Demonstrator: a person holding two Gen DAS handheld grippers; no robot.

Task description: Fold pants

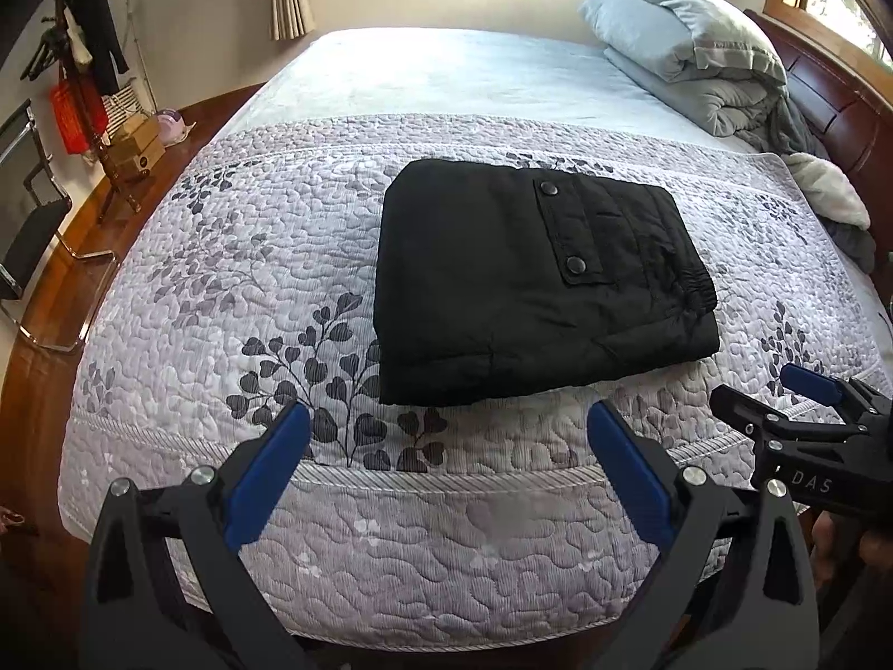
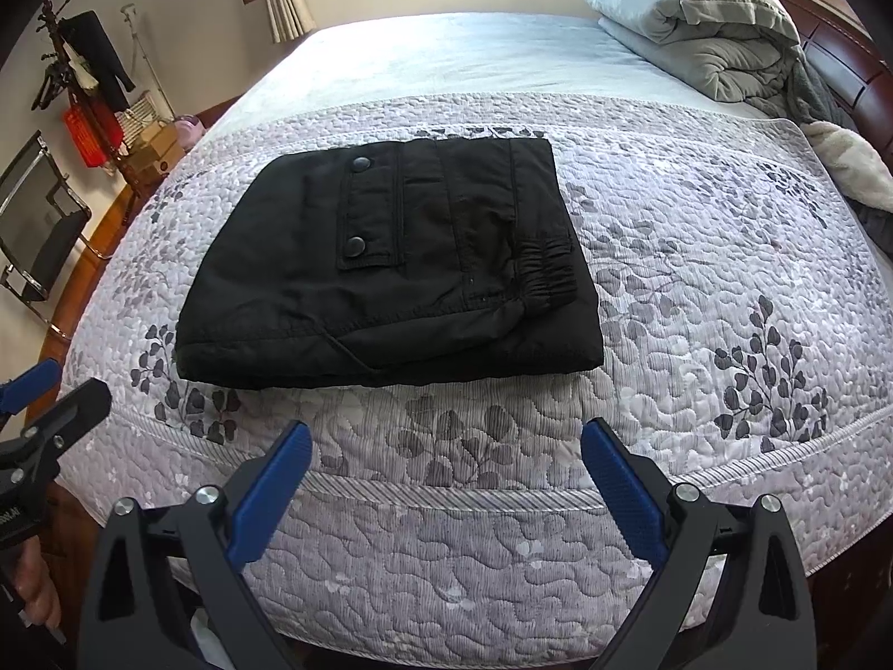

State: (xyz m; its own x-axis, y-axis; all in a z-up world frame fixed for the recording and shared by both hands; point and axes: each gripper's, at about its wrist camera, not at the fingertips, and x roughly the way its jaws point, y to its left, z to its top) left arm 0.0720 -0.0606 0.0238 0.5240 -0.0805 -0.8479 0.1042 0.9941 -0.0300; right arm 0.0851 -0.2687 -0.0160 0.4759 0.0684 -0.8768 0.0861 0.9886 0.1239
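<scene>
Both grippers hang wide open, left (image 1: 449, 419) and right (image 2: 446, 438), holding nothing at the near bed edge.
Your bed (image 1: 446, 72) fills the room, its leaf-print quilt (image 2: 697, 290) carrying the black pants (image 1: 530, 279) folded square mid-quilt, grey duvet (image 2: 697, 17) bundled by the headboard, coat rack (image 1: 83, 44) far left.

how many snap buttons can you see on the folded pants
2, both on the pocket flap of the black pants: the far snap and the near snap. Others may be folded underneath.
</scene>
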